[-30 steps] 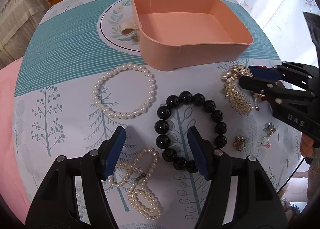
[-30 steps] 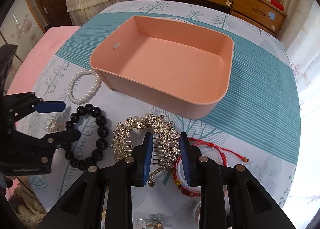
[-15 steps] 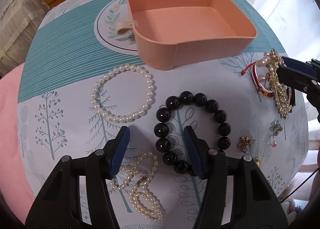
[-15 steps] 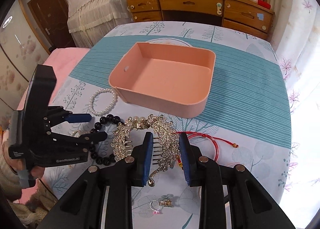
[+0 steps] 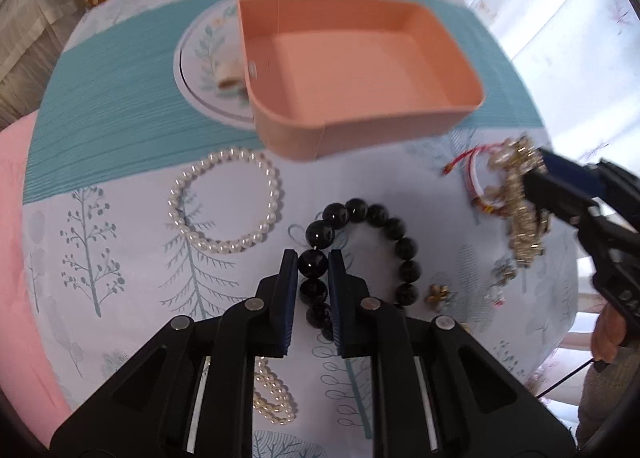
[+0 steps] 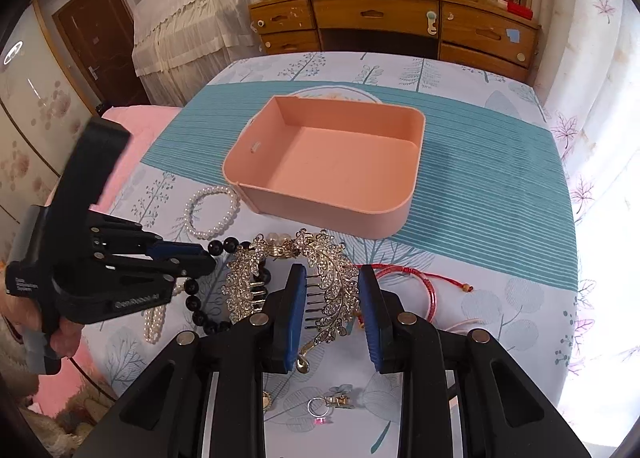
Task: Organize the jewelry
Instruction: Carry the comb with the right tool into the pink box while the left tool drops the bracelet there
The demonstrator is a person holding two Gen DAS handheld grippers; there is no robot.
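A person holds two grippers over a tablecloth [image 6: 500, 186] printed with trees. The left gripper [image 5: 313, 262] has just been closing, and its blue pads now pinch one bead of a black bead bracelet [image 5: 404, 250] lying in front of an empty pink tray [image 5: 360, 58]. The right gripper [image 6: 332, 298] clasps a gold hair comb [image 6: 332, 278] and holds it up off the cloth, above a red string bracelet [image 6: 430, 290]. A white pearl bracelet [image 5: 224, 200] lies just left of the black beads, near the tray.
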